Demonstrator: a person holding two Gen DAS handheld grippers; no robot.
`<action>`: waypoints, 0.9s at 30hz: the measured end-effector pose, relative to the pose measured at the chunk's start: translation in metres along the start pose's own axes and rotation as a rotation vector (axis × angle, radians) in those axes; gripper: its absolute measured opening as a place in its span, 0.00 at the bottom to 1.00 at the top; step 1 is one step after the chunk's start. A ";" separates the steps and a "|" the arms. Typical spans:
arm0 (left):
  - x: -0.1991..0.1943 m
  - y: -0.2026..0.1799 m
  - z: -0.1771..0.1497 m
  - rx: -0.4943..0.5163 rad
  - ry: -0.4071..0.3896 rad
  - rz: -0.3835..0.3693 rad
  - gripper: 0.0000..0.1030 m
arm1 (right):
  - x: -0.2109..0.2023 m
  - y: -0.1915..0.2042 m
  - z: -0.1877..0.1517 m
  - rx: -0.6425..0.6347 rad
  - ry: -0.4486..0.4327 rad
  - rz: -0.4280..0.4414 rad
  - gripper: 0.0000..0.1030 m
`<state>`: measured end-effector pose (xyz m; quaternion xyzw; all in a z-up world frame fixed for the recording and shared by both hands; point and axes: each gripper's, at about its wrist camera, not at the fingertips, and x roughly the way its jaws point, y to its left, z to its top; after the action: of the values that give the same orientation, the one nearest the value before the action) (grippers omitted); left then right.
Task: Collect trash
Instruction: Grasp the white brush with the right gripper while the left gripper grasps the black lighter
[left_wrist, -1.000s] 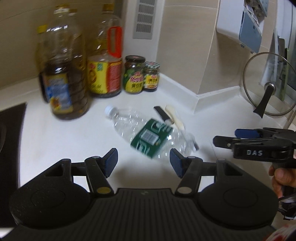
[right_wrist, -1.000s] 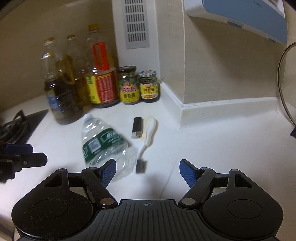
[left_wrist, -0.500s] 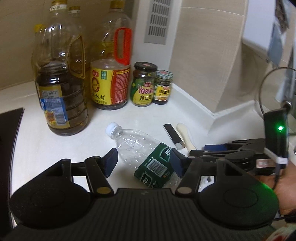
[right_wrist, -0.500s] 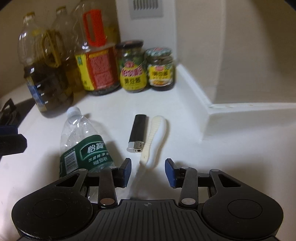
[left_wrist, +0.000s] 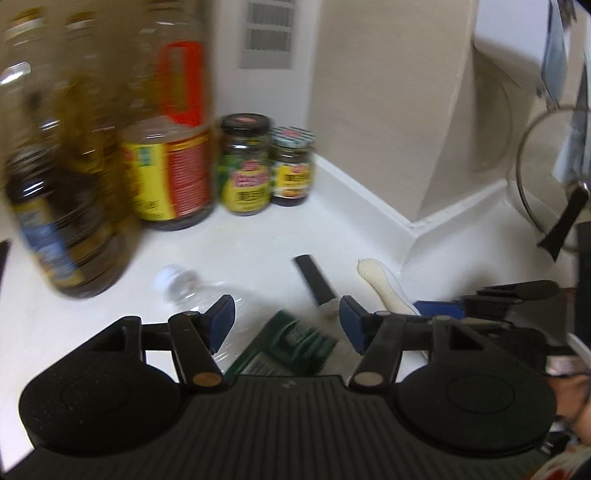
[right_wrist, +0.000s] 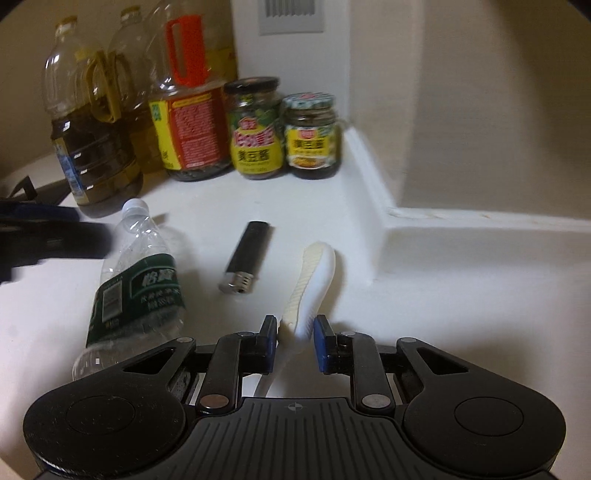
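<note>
A crushed clear water bottle (left_wrist: 192, 291) with a green label lies on the white counter (left_wrist: 258, 243), cap pointing away. My left gripper (left_wrist: 286, 317) is open and straddles the bottle's body without squeezing it. The bottle (right_wrist: 147, 288) also shows at the left of the right wrist view. Beside it lie a black lighter (right_wrist: 247, 254) and a white ribbed handle (right_wrist: 314, 273). My right gripper (right_wrist: 295, 328) is closing tight on the near end of that handle, both blue pads against it. The handle's near tip is hidden under the gripper.
Large oil bottles (right_wrist: 92, 147) and two sauce jars (right_wrist: 255, 136) stand along the back wall. A raised white ledge (right_wrist: 443, 236) and wall corner bound the right side. A glass pot lid (left_wrist: 546, 177) leans at far right. A dark hob edge (right_wrist: 29, 188) lies at the left.
My left gripper moved forward until the bottle lay between its open fingers. My right gripper came down to the white handle and closed from wide open onto it.
</note>
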<state>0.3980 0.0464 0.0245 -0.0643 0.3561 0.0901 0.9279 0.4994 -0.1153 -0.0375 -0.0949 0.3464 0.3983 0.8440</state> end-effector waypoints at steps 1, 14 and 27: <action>0.009 -0.005 0.004 0.017 0.013 -0.011 0.57 | -0.005 -0.003 -0.003 0.004 -0.002 -0.001 0.21; 0.108 -0.034 0.027 0.144 0.233 -0.006 0.20 | -0.038 -0.037 -0.036 0.090 -0.005 -0.032 0.21; 0.087 -0.080 0.016 0.254 0.298 -0.191 0.00 | -0.065 -0.055 -0.052 0.137 -0.012 -0.075 0.21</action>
<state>0.4886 -0.0185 -0.0179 0.0072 0.4899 -0.0542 0.8700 0.4847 -0.2143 -0.0394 -0.0474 0.3642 0.3424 0.8648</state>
